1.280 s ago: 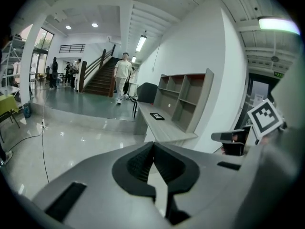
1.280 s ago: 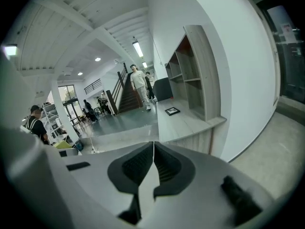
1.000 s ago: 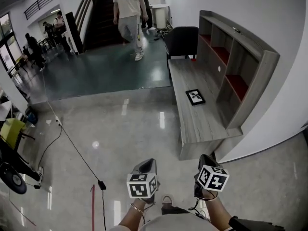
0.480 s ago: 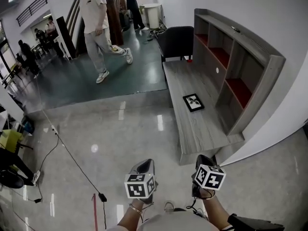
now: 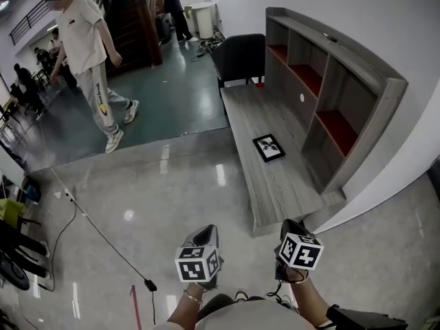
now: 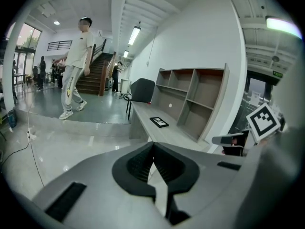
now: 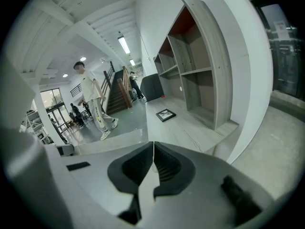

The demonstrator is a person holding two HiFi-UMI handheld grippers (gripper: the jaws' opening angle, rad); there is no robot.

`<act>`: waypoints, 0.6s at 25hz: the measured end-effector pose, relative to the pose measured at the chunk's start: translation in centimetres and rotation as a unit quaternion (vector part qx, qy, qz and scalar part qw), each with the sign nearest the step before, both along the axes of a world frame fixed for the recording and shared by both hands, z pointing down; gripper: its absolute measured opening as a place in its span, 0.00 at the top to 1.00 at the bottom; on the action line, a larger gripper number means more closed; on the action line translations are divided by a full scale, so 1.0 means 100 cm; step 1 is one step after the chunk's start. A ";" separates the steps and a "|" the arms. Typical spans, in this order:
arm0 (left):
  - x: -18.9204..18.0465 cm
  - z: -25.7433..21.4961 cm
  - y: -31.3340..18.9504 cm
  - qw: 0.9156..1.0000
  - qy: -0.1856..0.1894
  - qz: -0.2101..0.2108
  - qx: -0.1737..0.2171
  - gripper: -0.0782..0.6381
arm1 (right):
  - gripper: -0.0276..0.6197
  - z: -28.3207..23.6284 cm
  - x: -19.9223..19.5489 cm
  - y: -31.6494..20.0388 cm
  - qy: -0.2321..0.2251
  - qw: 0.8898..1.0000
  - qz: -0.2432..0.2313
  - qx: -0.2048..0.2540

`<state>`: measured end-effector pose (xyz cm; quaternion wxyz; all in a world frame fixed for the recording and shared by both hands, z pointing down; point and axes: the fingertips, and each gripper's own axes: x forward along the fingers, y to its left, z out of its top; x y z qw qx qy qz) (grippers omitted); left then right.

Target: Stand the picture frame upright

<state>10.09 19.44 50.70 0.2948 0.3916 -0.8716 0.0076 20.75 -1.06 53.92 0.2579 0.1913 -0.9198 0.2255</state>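
At the far left, a person in a white T-shirt and light trousers (image 5: 86,60) is mid-stride on the dark green floor section (image 5: 172,95). Nearer to you, a thin black cable (image 5: 96,229) runs diagonally across the glossy grey floor (image 5: 172,191).

Your left tongs (image 5: 205,232) are at the near edge of the head view, above the floor and well apart from the table. In the left gripper view the left tongs (image 6: 153,147) are fully closed: the two ribbed black pads meet along one line and nothing is between them.

A black chair (image 5: 239,57) stands at the far end of the long grey wood-grain table (image 5: 275,191). The black-bordered picture frame (image 5: 269,147) lies flat, face up, about halfway along the table, on the side nearer the shelf unit. It is far ahead of both tongs and touches neither. It also shows in the left gripper view (image 6: 159,122) and the right gripper view (image 7: 166,115), flat in each.

Your right tongs (image 5: 294,224) are near the table's near end, not touching it. In the right gripper view the right tongs (image 7: 153,144) are also fully closed, pads together and empty.

At the right, a grey wooden shelf unit with red-backed compartments (image 5: 330,95) stands along the table's right side against the white wall (image 5: 385,40).
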 end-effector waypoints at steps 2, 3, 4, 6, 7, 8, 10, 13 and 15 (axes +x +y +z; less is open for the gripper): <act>-0.004 0.006 -0.005 1.000 0.008 0.002 0.002 0.87 | 0.91 0.003 0.000 -0.007 0.008 1.000 0.006 0.002; -0.006 0.008 -0.009 1.000 0.012 0.004 0.003 0.87 | 0.91 0.004 0.000 -0.012 0.011 1.000 0.010 0.003; -0.008 0.009 -0.012 1.000 0.014 0.007 0.005 0.87 | 0.91 0.004 0.000 -0.015 0.013 1.000 0.014 0.005; -0.015 0.008 -0.018 1.000 0.016 0.013 0.008 0.87 | 0.91 0.002 -0.003 -0.020 0.015 1.000 0.020 0.007; -0.019 0.007 -0.021 1.000 0.017 0.016 0.011 0.87 | 0.91 0.001 -0.005 -0.022 0.016 1.000 0.024 0.008; -0.024 0.006 -0.023 1.000 0.017 0.020 0.012 0.87 | 0.91 0.001 -0.006 -0.023 0.017 0.999 0.027 0.008; -0.035 0.006 -0.029 0.999 0.015 0.028 0.015 0.87 | 0.91 0.003 -0.011 -0.027 0.018 0.999 0.037 0.009; -0.059 0.006 -0.042 0.999 0.008 0.042 0.018 0.87 | 0.91 0.005 -0.025 -0.039 0.015 0.998 0.055 0.010; -0.079 0.005 -0.052 0.998 0.003 0.054 0.018 0.87 | 0.91 0.005 -0.039 -0.049 0.010 0.997 0.070 0.009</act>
